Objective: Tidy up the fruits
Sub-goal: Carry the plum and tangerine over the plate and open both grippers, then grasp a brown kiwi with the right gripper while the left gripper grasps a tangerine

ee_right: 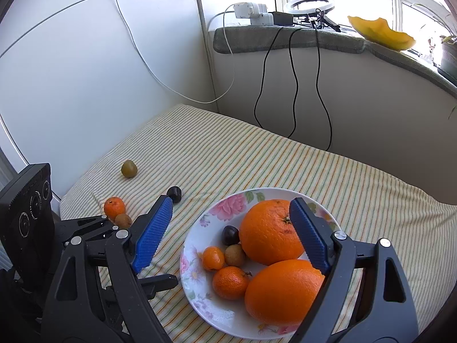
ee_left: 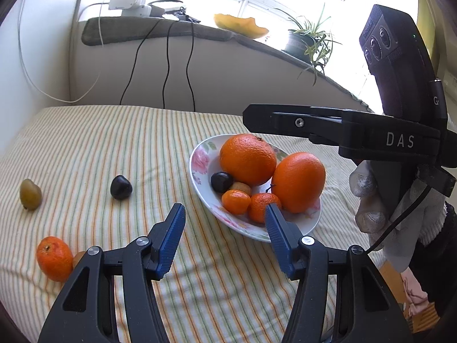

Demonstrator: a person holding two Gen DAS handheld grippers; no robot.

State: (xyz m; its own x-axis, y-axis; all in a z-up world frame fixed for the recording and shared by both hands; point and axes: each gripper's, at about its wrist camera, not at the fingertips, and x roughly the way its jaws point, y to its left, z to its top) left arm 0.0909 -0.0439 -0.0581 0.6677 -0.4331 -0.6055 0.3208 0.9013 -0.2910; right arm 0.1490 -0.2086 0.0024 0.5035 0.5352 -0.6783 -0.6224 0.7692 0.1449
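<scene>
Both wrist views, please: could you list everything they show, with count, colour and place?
plate: one, white with pink flowers, on the striped cloth
large oranges: two, orange, in the plate
small mandarins: two, orange, in the plate
dark fruit: one, near black, in the plate
brown fruit: one, tan, in the plate
loose mandarin: one, orange, on the cloth, a small brown fruit beside it
loose dark fruit: one, on the cloth
green fruit: one, olive, on the cloth
potted plant: one, green, on the sill
left gripper: black with blue pads, open
right gripper: same, open, above the plate
gloved hand: one, grey-white
</scene>
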